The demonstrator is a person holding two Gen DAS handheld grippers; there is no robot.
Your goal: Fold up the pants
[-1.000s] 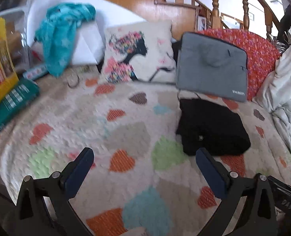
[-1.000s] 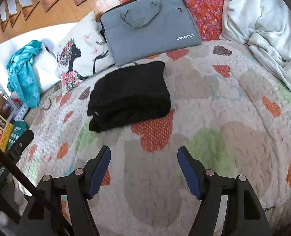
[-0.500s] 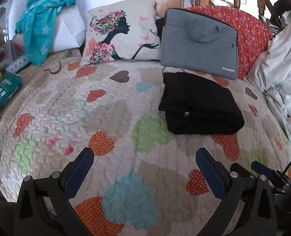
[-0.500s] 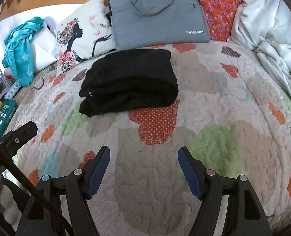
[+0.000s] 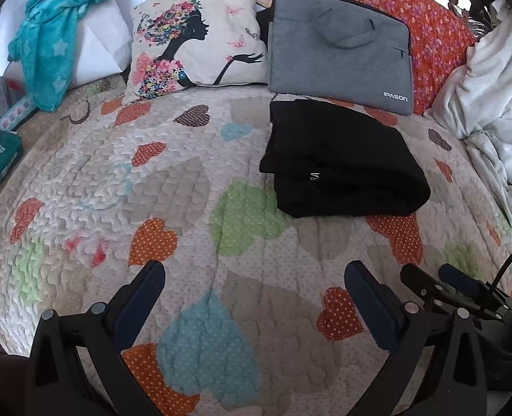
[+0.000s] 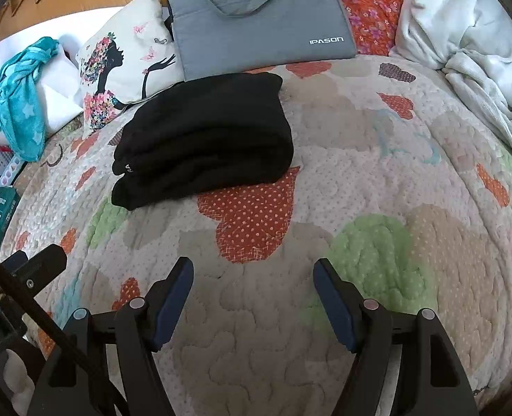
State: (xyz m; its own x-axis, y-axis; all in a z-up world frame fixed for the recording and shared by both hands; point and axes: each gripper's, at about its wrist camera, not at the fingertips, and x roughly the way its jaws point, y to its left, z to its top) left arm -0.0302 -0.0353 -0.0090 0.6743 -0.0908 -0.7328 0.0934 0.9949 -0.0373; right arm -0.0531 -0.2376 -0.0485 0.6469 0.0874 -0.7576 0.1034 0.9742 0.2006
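Hovering over the heart-patterned quilt [image 6: 377, 159], the left gripper [image 5: 254, 279] and right gripper [image 6: 252, 272] both have their jaws spread wide, holding nothing; the folded black fabric pants [image 6: 204, 138] lie ahead, well apart from either.

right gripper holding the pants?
No, the right gripper hangs open above the quilt, well short of the folded black pants.

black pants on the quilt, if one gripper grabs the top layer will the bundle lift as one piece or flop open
Likely flop open: the pants are soft cloth in loose stacked layers with rounded folds, nothing pinning them. A top-layer pinch would probably peel that layer off. They look thick, so the rest should drag on the textured quilt rather than slide.
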